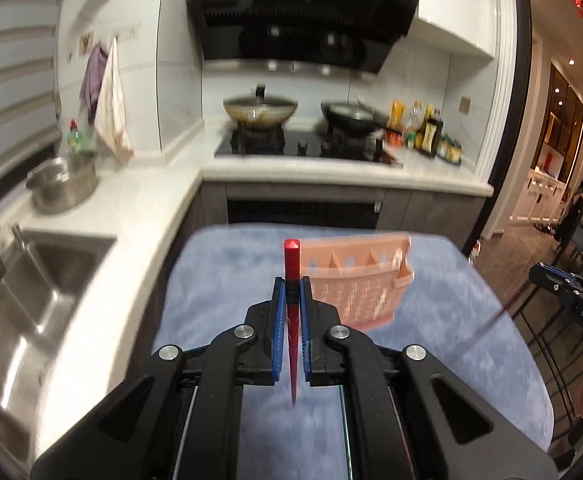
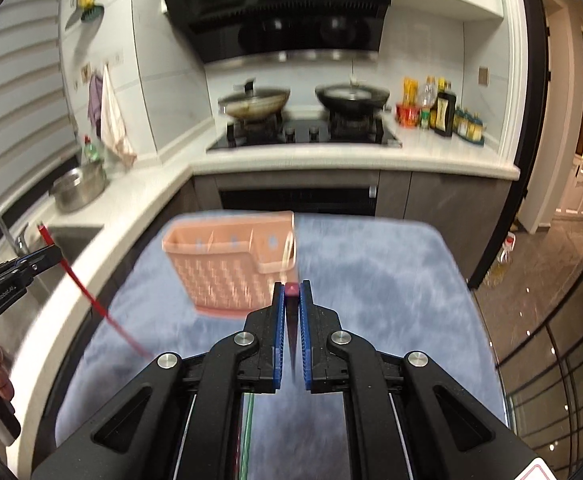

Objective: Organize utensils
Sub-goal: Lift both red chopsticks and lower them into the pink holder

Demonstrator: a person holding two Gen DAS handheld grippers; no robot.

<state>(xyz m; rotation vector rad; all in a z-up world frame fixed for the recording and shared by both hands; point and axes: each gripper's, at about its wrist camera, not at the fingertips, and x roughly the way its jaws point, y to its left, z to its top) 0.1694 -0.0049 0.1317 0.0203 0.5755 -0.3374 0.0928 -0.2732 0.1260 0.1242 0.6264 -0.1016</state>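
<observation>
Left gripper (image 1: 290,280): fingers clamp a red chopstick (image 1: 291,264).
Right gripper (image 2: 291,286): fingers clamp a dark chopstick (image 2: 292,300).
Basket (image 2: 231,264): far desk edge, compartments look empty.
Left to do: both chopsticks into the basket.

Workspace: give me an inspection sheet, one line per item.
Surface: table under a blue cloth.
Job's things: pink basket with dividers stands on the cloth; one red chopstick in the left tool, another chopstick, darker, in the right.
Clutter: nothing seen on the cloth.
Grippers: left tool shut on its chopstick; right tool shut on its chopstick; both above the cloth.
Cables: nothing seen.
Surroundings: sink, steel pot, stove with two pans, bottles, hanging towels.
</observation>
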